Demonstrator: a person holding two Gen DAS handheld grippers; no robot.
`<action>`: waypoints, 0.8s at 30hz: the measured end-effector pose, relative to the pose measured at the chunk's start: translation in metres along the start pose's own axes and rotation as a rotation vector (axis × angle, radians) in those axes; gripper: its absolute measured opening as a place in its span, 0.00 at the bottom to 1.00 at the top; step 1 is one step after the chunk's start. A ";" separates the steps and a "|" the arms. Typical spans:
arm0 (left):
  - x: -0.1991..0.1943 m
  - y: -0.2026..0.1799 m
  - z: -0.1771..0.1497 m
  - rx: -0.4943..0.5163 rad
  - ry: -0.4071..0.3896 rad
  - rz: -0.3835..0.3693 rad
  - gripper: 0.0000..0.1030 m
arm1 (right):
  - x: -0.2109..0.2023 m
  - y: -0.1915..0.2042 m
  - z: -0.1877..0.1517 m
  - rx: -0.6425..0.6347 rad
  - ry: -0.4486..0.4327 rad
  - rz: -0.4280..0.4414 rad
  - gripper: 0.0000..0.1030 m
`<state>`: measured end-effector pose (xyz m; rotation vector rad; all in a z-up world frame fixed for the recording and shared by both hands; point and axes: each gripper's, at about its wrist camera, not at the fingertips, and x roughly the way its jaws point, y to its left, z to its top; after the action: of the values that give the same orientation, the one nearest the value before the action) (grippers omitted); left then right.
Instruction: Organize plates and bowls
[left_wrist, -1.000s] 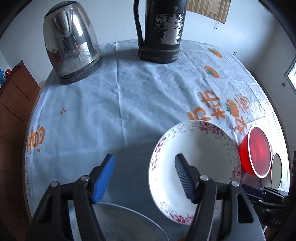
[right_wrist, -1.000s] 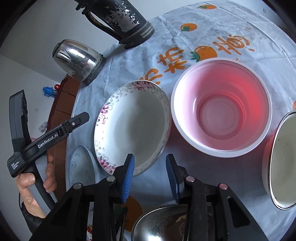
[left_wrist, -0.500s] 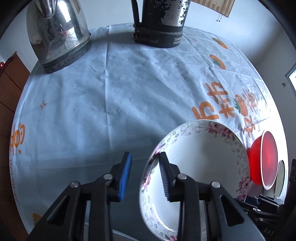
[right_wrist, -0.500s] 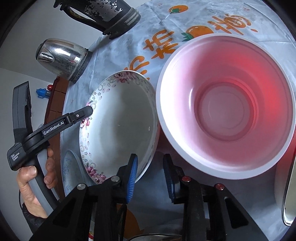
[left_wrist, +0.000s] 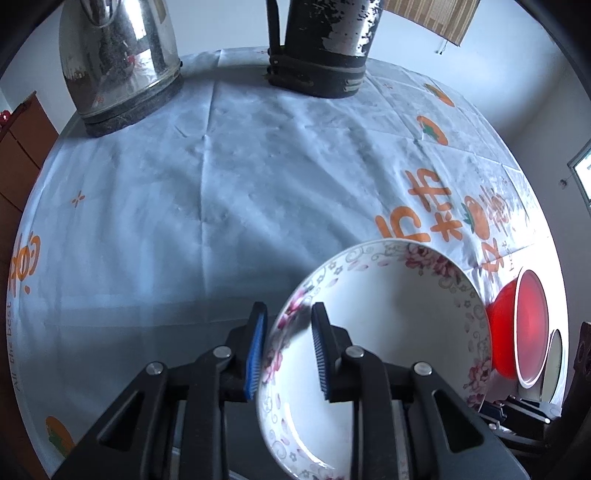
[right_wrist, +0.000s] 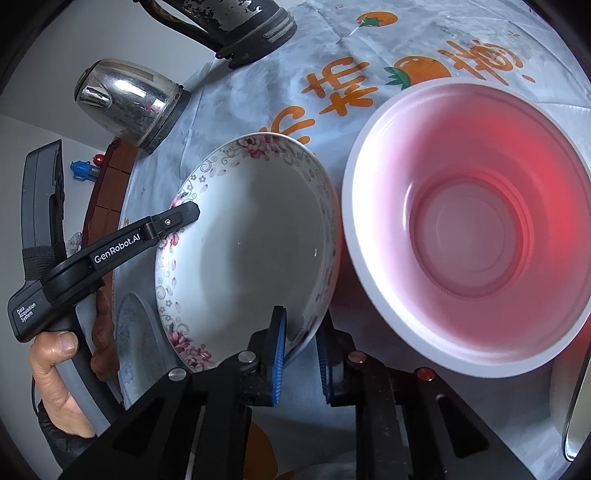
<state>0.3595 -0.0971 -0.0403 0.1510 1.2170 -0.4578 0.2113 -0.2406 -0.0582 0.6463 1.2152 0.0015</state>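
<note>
A white deep plate with a pink flower rim lies on the printed tablecloth. My left gripper straddles its left rim. The jaws are closing, one blue pad outside and one inside, touching the rim. In the right wrist view the left gripper's fingertip rests on that same rim. My right gripper straddles the near right rim, jaws closing on it. A red bowl with a white inside stands right beside the plate.
A steel kettle and a black thermos jug stand at the far side. A pale blue patterned dish lies by the plate. A white bowl sits at the right edge. A person's hand holds the left gripper.
Both grippers came down onto the floral plate and their jaws narrowed from wide apart to pinching opposite rims. The right view has closed in on the plate and the red bowl.
</note>
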 end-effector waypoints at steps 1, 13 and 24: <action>-0.001 0.001 -0.001 -0.004 -0.001 -0.010 0.22 | -0.001 0.001 -0.001 -0.007 -0.006 -0.009 0.17; -0.052 0.007 -0.013 -0.015 -0.089 -0.030 0.22 | -0.029 0.024 -0.003 -0.075 -0.096 -0.008 0.17; -0.117 0.053 -0.068 -0.061 -0.182 0.032 0.22 | -0.042 0.075 -0.041 -0.165 -0.093 0.066 0.17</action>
<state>0.2912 0.0052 0.0378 0.0746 1.0477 -0.3970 0.1850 -0.1744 0.0045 0.5358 1.0910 0.1241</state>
